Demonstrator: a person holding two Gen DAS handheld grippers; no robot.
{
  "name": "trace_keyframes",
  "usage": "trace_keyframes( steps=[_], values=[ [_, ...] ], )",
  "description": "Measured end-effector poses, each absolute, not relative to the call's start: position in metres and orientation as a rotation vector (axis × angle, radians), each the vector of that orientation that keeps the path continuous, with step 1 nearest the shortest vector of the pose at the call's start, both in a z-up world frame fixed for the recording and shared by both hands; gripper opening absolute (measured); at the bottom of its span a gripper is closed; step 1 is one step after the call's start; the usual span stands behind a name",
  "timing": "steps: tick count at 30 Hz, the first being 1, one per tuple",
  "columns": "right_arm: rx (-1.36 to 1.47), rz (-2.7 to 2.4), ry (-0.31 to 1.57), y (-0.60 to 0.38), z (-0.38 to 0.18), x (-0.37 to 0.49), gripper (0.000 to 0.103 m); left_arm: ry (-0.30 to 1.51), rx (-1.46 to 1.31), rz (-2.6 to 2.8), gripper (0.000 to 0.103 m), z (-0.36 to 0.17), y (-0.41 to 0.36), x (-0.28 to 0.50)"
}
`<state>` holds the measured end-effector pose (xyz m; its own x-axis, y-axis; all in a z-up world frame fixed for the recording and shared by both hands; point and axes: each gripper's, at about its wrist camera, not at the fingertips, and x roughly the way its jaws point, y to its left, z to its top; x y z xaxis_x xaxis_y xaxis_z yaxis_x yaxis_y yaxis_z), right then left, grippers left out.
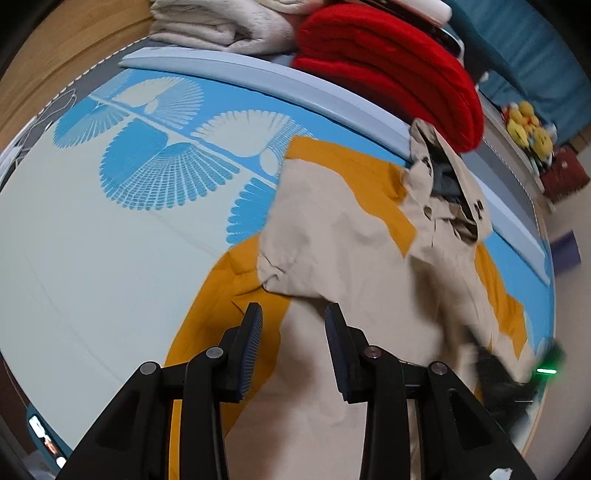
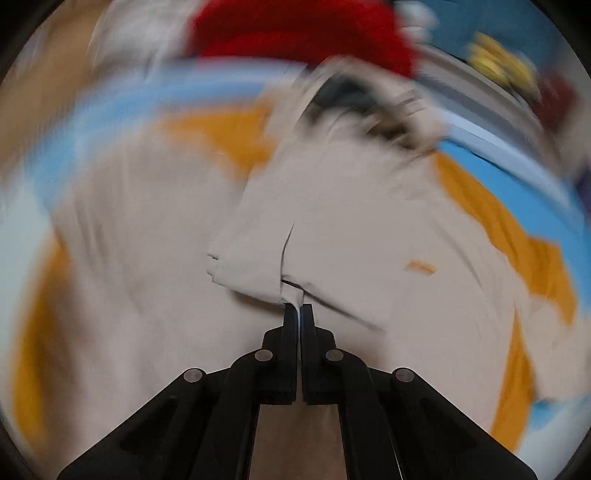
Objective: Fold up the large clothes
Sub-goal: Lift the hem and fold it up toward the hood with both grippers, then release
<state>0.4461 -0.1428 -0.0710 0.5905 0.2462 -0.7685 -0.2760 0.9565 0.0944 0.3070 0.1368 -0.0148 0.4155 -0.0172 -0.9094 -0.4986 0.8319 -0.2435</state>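
A large beige jacket (image 1: 343, 236) with a hood (image 1: 447, 184) lies spread on an orange cloth (image 1: 221, 295) on the bed. My left gripper (image 1: 293, 312) is open and empty, just above the jacket's near part where it meets the orange cloth. In the right wrist view, which is motion blurred, my right gripper (image 2: 298, 308) is shut on a folded sleeve end of the beige jacket (image 2: 258, 266) and holds it over the jacket's body. The right gripper also shows blurred at the lower right of the left wrist view (image 1: 509, 373).
The bed has a blue and pale patterned sheet (image 1: 110, 206). Folded red blankets (image 1: 388, 70) and white blankets (image 1: 221, 26) are stacked at the far side. Yellow plush toys (image 1: 528, 125) sit at the far right. A wooden floor (image 1: 55, 62) lies to the left.
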Motion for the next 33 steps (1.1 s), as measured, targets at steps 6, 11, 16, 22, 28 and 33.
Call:
trace_keyframes(
  steps=[6, 11, 16, 22, 28, 33],
  values=[
    [0.414, -0.018, 0.858, -0.266, -0.055, 0.453, 0.006, 1.125, -0.521, 0.296, 0.031, -0.018, 0.126, 0.312],
    [0.498, -0.022, 1.060, -0.292, -0.114, 0.461, 0.043, 1.146, -0.541, 0.292, 0.031, -0.026, 0.121, 0.312],
    [0.699, -0.047, 1.139, -0.326, -0.152, 0.471, 0.051, 1.140, -0.515, 0.291, 0.031, -0.024, 0.118, 0.313],
    [0.768, -0.072, 1.077, -0.347, -0.141, 0.487, 0.007, 1.154, -0.500, 0.304, 0.031, -0.029, 0.123, 0.313],
    [0.709, -0.141, 1.058, -0.362, -0.115, 0.486, 0.016, 1.157, -0.494, 0.305, 0.031, -0.032, 0.125, 0.314],
    [0.599, -0.317, 0.966, -0.376, -0.094, 0.469, 0.023, 1.159, -0.482, 0.294, 0.031, -0.031, 0.121, 0.314]
  ],
)
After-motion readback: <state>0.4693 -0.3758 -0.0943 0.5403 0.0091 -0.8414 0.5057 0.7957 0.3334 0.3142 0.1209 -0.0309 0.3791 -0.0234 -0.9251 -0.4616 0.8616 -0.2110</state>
